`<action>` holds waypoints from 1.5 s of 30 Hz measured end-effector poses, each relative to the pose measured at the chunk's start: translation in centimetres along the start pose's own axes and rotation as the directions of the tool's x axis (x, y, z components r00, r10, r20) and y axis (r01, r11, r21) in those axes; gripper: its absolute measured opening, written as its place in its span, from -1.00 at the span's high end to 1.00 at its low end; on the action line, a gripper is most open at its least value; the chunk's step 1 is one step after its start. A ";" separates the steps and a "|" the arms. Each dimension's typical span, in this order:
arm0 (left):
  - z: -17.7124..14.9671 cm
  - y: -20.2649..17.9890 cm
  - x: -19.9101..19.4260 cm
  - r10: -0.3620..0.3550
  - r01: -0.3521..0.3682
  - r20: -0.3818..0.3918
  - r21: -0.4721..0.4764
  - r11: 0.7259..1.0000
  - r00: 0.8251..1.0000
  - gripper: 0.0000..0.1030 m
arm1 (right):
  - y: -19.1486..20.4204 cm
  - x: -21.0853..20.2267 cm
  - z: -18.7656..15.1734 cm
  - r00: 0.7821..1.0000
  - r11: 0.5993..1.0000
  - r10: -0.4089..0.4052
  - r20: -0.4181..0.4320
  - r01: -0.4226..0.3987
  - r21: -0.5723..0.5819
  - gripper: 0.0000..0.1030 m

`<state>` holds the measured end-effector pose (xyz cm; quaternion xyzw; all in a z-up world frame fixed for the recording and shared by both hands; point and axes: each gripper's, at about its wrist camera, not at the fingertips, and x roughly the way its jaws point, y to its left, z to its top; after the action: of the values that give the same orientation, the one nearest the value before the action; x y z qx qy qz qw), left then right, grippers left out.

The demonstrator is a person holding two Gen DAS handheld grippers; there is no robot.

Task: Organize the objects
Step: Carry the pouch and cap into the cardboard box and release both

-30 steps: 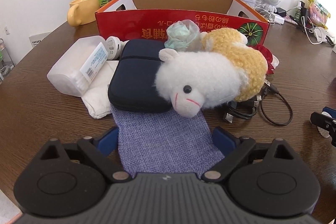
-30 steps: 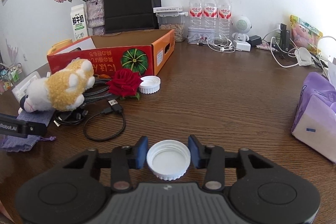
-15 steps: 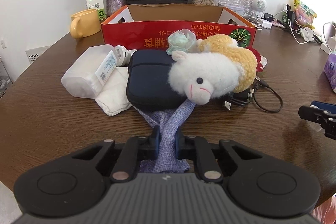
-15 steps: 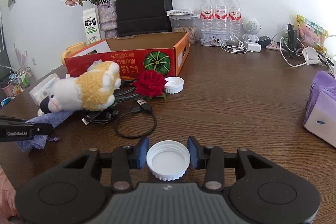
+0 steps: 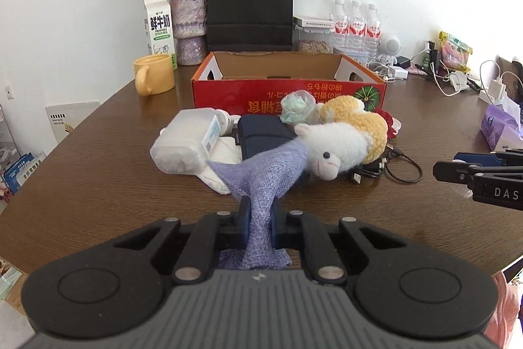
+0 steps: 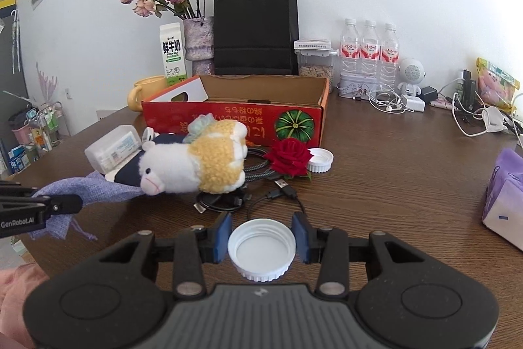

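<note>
Cloth (image 5: 261,182), lilac and loosely woven, is pinched between the closed jaws of the left gripper (image 5: 260,226); its far end runs under the plush (image 5: 340,146) and the dark case (image 5: 261,134) in front of the red box (image 5: 287,94). Right gripper (image 6: 261,239) clamps a white cap (image 6: 261,247), open side up, at a middling width; a second cap (image 6: 320,160) lies beside the rose (image 6: 289,157), near the box's right corner. Step in hand, by judgement: drawing the cloth free of the pile. Good practice is a slow, low pull toward the table (image 5: 98,172) edge, away from the box, so that the plush slides off rather than tumbles onto the cables (image 5: 392,169). A pinch this near the hem may slip through loose weave. The cap should be kept level and clear of the pile. The box, open and seemingly empty, is the likely destination for both.
</note>
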<state>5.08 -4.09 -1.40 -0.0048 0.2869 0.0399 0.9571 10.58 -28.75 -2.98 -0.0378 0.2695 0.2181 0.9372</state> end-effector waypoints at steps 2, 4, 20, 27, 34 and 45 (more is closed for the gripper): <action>0.3 0.7 -0.7 0.001 -0.001 0.026 -0.001 1.000 1.000 0.78 | 0.8 -0.2 0.4 1.000 1.000 0.005 0.010 -0.005 -0.003 0.24; 0.6 1.3 -1.2 0.003 -0.003 0.046 0.000 1.000 0.999 0.78 | 1.7 -0.3 0.8 1.000 1.000 0.008 0.020 -0.008 -0.007 0.24; 4.7 3.3 0.9 -0.051 0.051 0.103 0.007 0.999 0.993 0.77 | 5.4 1.8 5.3 0.996 0.998 0.040 0.085 -0.037 -0.041 0.24; 8.2 3.0 4.2 -0.064 0.062 0.122 0.021 0.998 0.990 0.77 | 5.3 5.3 8.2 0.993 0.998 0.046 0.111 -0.041 -0.042 0.24; 12.0 2.3 8.9 -0.079 0.077 0.140 0.019 0.997 0.987 0.77 | 4.0 9.6 11.6 0.990 0.999 0.029 0.140 -0.025 -0.035 0.24; 17.4 0.3 17.7 -0.078 0.078 0.145 0.007 0.997 0.986 0.77 | 0.9 17.5 16.6 0.985 1.000 -0.002 0.174 0.005 -0.016 0.24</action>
<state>29.29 -1.98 3.40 -0.0125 0.2161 0.0025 0.9763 31.62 -17.96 2.06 -0.0270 0.1845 0.2211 0.9573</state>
